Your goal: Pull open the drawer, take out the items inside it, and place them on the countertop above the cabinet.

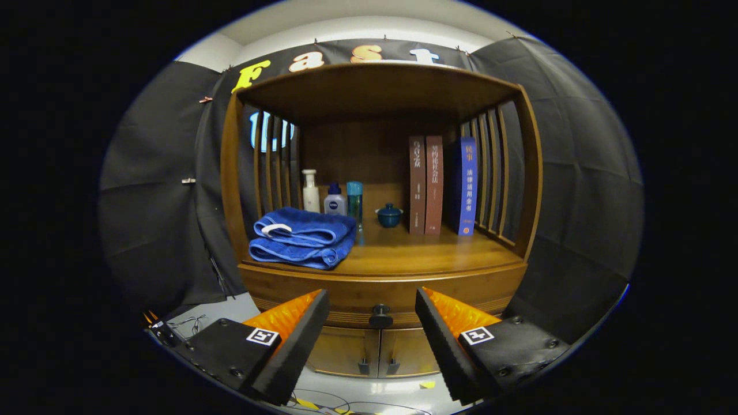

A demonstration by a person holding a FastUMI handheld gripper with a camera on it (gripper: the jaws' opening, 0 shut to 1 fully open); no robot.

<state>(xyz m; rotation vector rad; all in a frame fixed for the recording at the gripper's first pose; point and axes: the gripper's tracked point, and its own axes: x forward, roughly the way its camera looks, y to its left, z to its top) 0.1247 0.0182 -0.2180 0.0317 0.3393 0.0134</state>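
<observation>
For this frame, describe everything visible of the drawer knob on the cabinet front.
The drawer knob is a small, dark, round pull that looks like metal or dark-finished wood, with a flat cap over a wider base. It sits in the middle of the curved wooden drawer front, just below the countertop edge and above the two lower cabinet doors. The drawer looks shut. The gripper is open, its jaws spread to either side of the knob and apparently short of it; nothing touches the knob.
</observation>
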